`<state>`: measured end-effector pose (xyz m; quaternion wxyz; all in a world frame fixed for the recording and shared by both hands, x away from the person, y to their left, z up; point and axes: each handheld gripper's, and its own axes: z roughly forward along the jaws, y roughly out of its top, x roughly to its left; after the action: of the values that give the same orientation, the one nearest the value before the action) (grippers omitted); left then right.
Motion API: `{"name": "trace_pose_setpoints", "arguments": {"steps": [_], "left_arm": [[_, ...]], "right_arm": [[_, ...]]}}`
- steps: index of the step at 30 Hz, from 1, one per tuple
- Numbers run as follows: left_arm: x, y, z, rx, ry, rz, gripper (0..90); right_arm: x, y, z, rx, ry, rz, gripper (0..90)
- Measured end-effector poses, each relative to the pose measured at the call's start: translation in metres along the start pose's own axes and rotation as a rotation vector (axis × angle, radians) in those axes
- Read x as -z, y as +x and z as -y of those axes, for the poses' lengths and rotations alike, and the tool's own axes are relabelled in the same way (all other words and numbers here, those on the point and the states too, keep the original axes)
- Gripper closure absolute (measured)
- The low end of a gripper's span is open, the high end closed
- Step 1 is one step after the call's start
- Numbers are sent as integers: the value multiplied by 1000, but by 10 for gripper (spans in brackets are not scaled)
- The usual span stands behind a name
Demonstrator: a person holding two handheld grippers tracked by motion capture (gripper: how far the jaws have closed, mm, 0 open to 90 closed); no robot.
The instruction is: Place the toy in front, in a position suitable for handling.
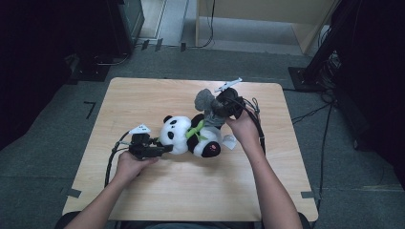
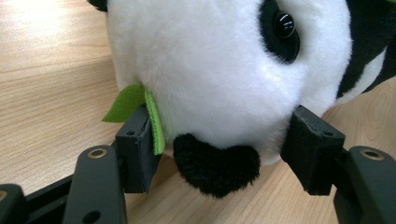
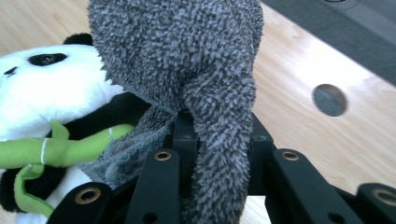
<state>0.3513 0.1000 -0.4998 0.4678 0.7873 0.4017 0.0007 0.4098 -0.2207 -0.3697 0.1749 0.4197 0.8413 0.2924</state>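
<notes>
On my high view the plush panda [image 1: 188, 136] lies on its side near the middle of the wooden table [image 1: 143, 200], head toward my left gripper [image 1: 157, 150]. In the left gripper view its two pads [image 2: 136, 149] stand on either side of the panda's white muzzle, pressing into the fur, with a green felt leaf [image 2: 135, 109] caught against one pad; I record this as a grip on the head. My right gripper [image 1: 216, 110] sits above the panda's far side, holding a grey fluffy cloth [image 1: 205, 102]. In the right gripper view its fingers [image 3: 184, 140] are drawn nearly together, pinching a fold of that cloth [image 3: 187, 60], which rises beyond the jaws and drapes toward the panda's body [image 3: 42, 93].
</notes>
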Motion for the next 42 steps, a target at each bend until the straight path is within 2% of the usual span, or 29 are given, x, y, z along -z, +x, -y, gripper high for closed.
{"name": "trace_pose_setpoints", "arguments": {"steps": [3,4,5,8,9,10,13,14,15,16,20,22,23,25,27,28,30,33,38,41,42], "left_arm": [[0,0,0,1,0,1,348],[0,0,0,3,-1,0,348],[0,0,0,3,-1,0,348],[0,0,0,0,1,-1,349],[0,0,0,0,1,-1,350],[0,0,0,1,1,-1,350],[0,0,-1,1,4,0,353],[0,-1,-1,2,4,1,353],[0,0,-1,0,5,1,354],[1,0,-1,-1,5,0,355],[1,0,-1,-1,2,1,357],[1,0,-1,-1,3,1,358],[0,0,-1,-1,-2,-1,359],[1,0,-1,2,1,3,361],[0,1,-1,-2,9,1,367],[0,1,-1,-2,8,4,371],[0,1,-1,-3,6,6,377],[0,2,-2,1,6,10,381],[0,3,-3,5,10,13,385],[0,3,-3,6,12,12,385],[0,3,-4,4,12,12,385]], "right_arm": [[8,0,-3,-20,-32,-11,739],[15,3,-6,-31,-68,-49,740],[15,3,-6,-31,-68,-49,740],[22,15,-15,-38,-118,-124,740],[22,15,-15,-38,-118,-124,740],[22,26,-22,-35,-138,-166,740],[19,40,-29,-29,-163,-232,740],[19,40,-29,-29,-163,-232,740],[17,45,-31,-33,-170,-261,740],[11,59,-36,-25,-183,-311,740],[-6,86,-39,3,-172,-369,740],[-11,91,-38,2,-163,-376,740],[-28,100,-35,-3,-128,-411,740],[-42,105,-30,2,-84,-406,740],[-53,107,-23,21,-38,-368,737],[-56,104,-19,18,-48,-371,736],[-55,96,-15,-24,-65,-399,734],[-51,87,-12,-40,-66,-402,729],[-44,77,-10,-20,-59,-362,724],[-41,71,-8,-22,-57,-345,724],[-38,62,-5,-41,-51,-325,724]]}}
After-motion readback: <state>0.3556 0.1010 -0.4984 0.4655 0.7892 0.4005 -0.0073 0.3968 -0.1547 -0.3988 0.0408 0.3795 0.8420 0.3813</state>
